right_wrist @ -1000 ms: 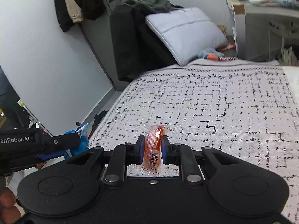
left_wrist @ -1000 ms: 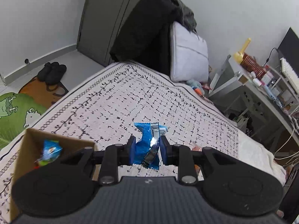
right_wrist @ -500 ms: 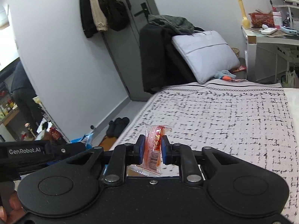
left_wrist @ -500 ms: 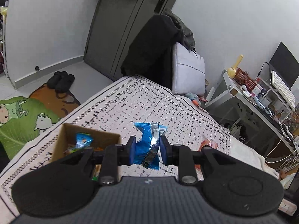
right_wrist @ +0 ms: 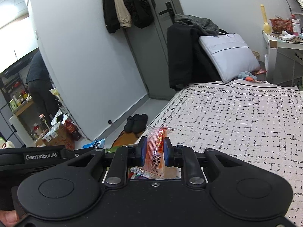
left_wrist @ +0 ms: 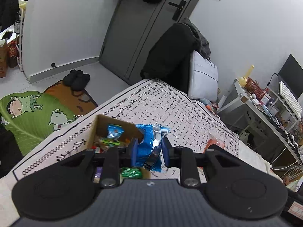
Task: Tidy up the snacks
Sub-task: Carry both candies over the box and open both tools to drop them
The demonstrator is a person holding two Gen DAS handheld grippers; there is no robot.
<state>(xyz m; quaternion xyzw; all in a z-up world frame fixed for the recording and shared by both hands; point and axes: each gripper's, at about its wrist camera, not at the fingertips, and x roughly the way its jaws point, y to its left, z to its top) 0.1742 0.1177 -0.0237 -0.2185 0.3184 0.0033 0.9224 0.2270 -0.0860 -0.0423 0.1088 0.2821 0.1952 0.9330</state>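
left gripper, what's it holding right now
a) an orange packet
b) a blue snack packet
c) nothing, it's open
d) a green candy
b: in the left wrist view the left gripper is shut on the blue snack packet, pinched between its two blue pads just beside the cardboard box; the orange packet is in the right gripper.

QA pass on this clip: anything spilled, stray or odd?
One stray: an orange packet lies loose on the bedspread, outside the cardboard box. Both hand-held grippers grip packets cleanly: blue left, orange right. Nothing spilled.
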